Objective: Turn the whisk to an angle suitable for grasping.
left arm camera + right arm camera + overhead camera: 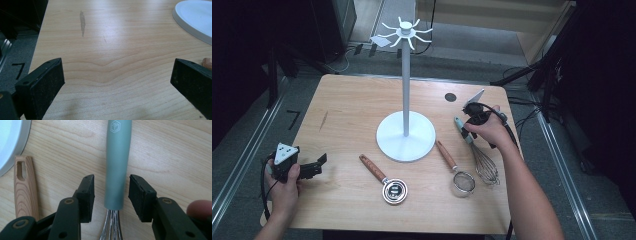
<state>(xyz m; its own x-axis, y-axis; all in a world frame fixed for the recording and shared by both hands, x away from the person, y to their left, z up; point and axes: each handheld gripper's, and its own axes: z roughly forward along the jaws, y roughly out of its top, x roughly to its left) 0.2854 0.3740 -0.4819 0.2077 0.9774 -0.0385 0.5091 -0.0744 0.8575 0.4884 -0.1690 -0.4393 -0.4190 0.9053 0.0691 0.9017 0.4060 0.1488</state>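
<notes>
A: We begin nearest the person. Our left gripper (314,167) rests at the near left corner of the table (347,100), jaws spread wide with nothing but bare wood grain between them. It has no part in the work at this stage.

B: And our right gripper (111,195)?

A: It sits over the whisk (117,165). The jaws stand apart, one on each side of the lower end of the grey-green handle, just above where the steel wires enter it. A gap shows on both sides, so the pads (87,192) are not yet clamped on it.

B: So how far along are we?

A: We judge this an early stage. The whisk lies flat on the table at the right, handle pointing away from the person, wire balloon toward them. Closing the jaws, lifting and hanging all remain. The strainer (462,182) and the measuring spoon (393,190) also lie flat and untouched.

B: Materials?

A: The whisk handle is smooth, matt and round, with a small embossed cube mark; we expect it to grip well between the rubbery pads. The strainer has a wire-mesh bowl, and both it and the spoon have wooden handles; the strainer's shows a slot at its end.

B: Farther back?

A: The white stand (405,135): a round flat base, a slim upright pole, and curved hooks (404,34) radiating at the top, all bare.
</notes>
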